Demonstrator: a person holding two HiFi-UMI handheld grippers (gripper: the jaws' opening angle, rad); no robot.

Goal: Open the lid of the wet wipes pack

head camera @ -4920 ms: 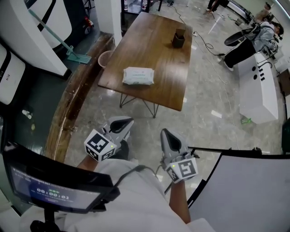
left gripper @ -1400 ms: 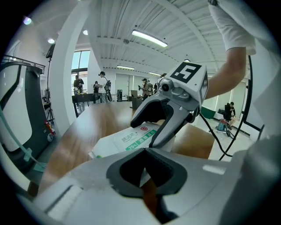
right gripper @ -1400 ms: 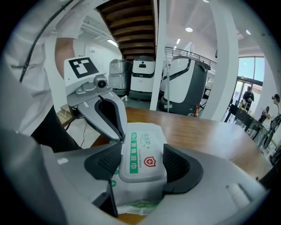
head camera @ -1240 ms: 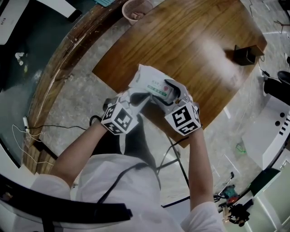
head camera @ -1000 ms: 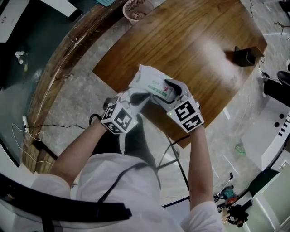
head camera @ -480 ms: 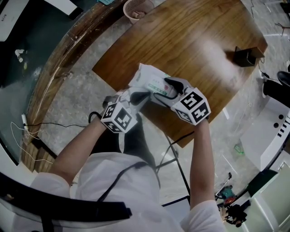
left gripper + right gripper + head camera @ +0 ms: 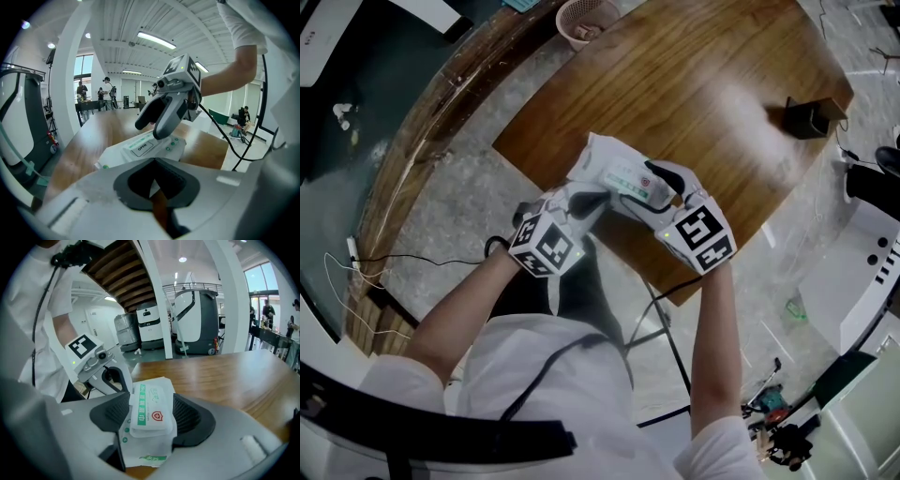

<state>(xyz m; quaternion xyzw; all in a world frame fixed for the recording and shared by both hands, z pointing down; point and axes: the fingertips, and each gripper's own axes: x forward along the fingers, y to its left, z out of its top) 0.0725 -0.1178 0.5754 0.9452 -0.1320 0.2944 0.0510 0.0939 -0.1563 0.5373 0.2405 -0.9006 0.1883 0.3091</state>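
The wooden desk fills the upper part of the head view. The wet wipes pack is at its near edge, close to the person's body. It seems to be held a little above the wood and not lying flat, because the right gripper view shows the desk surface under its near end.

The left gripper has one short end of the pack. Its fingers are closed together on the thin sealed edge of the wrapper. I judge this hold is there to fix the soft pack, so that it does not follow when the lid is pulled.

The right gripper comes from the opposite side. Its fingers are clamped on the lid, one pad on each long side. This is the hard white flap with a green stripe and a red shield mark. The grip on the sides probably gives a firm hold for turning the flap up on its hinge.

The lid looks only slightly raised at its free end, so the opening is, I think, just at the start.
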